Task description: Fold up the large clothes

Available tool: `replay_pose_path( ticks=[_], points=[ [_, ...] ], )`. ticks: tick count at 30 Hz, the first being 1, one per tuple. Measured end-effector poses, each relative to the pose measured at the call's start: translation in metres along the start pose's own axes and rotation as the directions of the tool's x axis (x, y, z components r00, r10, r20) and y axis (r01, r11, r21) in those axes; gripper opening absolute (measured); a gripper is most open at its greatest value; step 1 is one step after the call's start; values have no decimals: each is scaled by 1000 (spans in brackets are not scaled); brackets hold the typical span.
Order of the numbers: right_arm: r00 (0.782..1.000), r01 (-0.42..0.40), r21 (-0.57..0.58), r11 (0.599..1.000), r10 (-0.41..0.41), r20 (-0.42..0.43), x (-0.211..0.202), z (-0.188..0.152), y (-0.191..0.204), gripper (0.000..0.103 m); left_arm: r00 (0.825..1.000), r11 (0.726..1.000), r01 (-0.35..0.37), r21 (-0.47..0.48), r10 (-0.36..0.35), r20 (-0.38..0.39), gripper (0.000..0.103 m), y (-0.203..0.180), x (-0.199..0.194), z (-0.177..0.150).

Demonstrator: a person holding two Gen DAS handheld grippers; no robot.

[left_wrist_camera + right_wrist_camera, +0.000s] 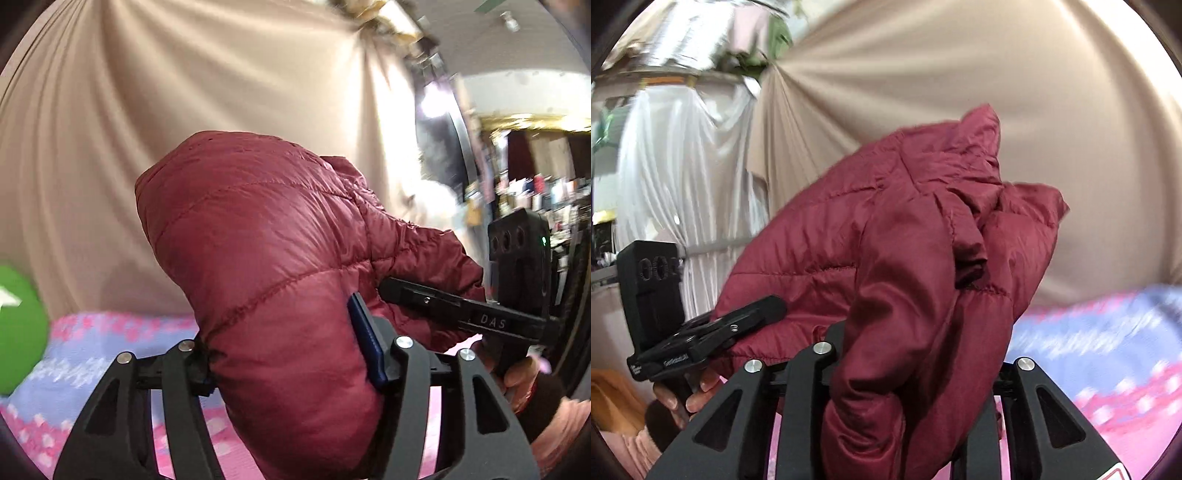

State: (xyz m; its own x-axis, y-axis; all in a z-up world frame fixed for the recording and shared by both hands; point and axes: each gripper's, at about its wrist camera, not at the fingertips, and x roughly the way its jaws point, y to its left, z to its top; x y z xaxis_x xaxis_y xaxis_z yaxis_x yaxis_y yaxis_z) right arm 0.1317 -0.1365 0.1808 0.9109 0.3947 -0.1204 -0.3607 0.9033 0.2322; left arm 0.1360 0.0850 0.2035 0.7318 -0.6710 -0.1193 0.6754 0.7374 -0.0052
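Right now a dark red puffer jacket hangs in the air, lifted above a bed with a pink and blue flowery blanket. Both tools have a bite of it. The left gripper holds a fat roll of the jacket between its fingers, which stand fairly wide because the padding is so thick. The right gripper pinches a thinner bunch, so its fingers sit closer together.

I think the jacket will feel light, soft and squashy. Its shiny cloth looks slippery, so a puffy handful could slide out. A seam or an edge, like the hem or the shoulder line, looks like the best spot to grab, since the stuffing is thinner there.

The left wrist view shows the other tool at 3 o'clock, with a hand under it, and a green round thing at 9 o'clock. It hides the jacket's top corner. The right wrist view shows that corner poking up at 1 o'clock, a white curtain at 9 o'clock, and something orange at 8 o'clock. A tan curtain fills the back of both views.
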Motion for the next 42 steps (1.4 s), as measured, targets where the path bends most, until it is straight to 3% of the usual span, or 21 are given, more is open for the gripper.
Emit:
replay_pose_path(
  ticks=[2,4,6,8,9,11,14,17,19,21,23,24,28,30,35,39,42],
  points=[
    [996,-1,71,998,8,-88,51,-30,-14,27,995,999,-37,-30,34,-90,59,34,28,-31],
    [983,26,144,989,1,-184,95,-69,-29,35,978,993,-76,-86,57,-201,61,68,58,-70],
    [940,103,255,961,-10,-340,140,-125,-55,39,933,977,-154,-150,94,-347,62,99,89,-121],
    [878,174,345,922,13,-478,159,-176,-74,39,849,944,-246,-222,99,-519,64,129,108,-177],
    [876,168,375,912,37,-481,155,-190,-78,41,843,929,-247,-275,66,-534,71,138,104,-192],
    [885,168,361,917,21,-465,133,-196,-74,47,860,916,-252,-313,64,-506,76,148,76,-200],
    [897,202,295,934,-56,-439,102,-183,-66,55,879,919,-239,-313,67,-473,82,150,46,-186],
    [904,233,271,934,-106,-413,80,-171,-61,56,884,911,-248,-330,74,-461,85,144,31,-172],
    [911,230,234,945,-124,-394,80,-159,-45,44,878,902,-278,-331,99,-468,85,136,32,-166],
    [907,236,170,957,-154,-391,89,-145,-23,18,874,905,-292,-309,122,-471,84,131,31,-164],
    [895,250,85,964,-197,-400,97,-140,-12,7,855,917,-333,-219,196,-480,82,110,40,-162],
    [887,264,50,963,-223,-404,102,-141,-8,7,848,918,-347,-191,220,-482,81,104,42,-163],
    [816,342,-34,939,-315,-485,128,-170,-16,2,766,906,-419,-56,319,-558,73,85,65,-184],
    [787,359,-9,933,-308,-535,131,-188,-28,0,738,893,-450,-30,353,-576,74,86,70,-195],
    [773,362,-5,932,-303,-558,128,-207,-33,0,710,885,-463,46,402,-579,77,82,75,-209],
    [756,382,-28,924,-330,-565,125,-199,-27,0,716,886,-463,-4,371,-592,78,90,71,-210],
    [812,360,10,933,-308,-496,110,-172,-14,0,717,888,-460,2,372,-590,78,92,68,-208]
  ],
)
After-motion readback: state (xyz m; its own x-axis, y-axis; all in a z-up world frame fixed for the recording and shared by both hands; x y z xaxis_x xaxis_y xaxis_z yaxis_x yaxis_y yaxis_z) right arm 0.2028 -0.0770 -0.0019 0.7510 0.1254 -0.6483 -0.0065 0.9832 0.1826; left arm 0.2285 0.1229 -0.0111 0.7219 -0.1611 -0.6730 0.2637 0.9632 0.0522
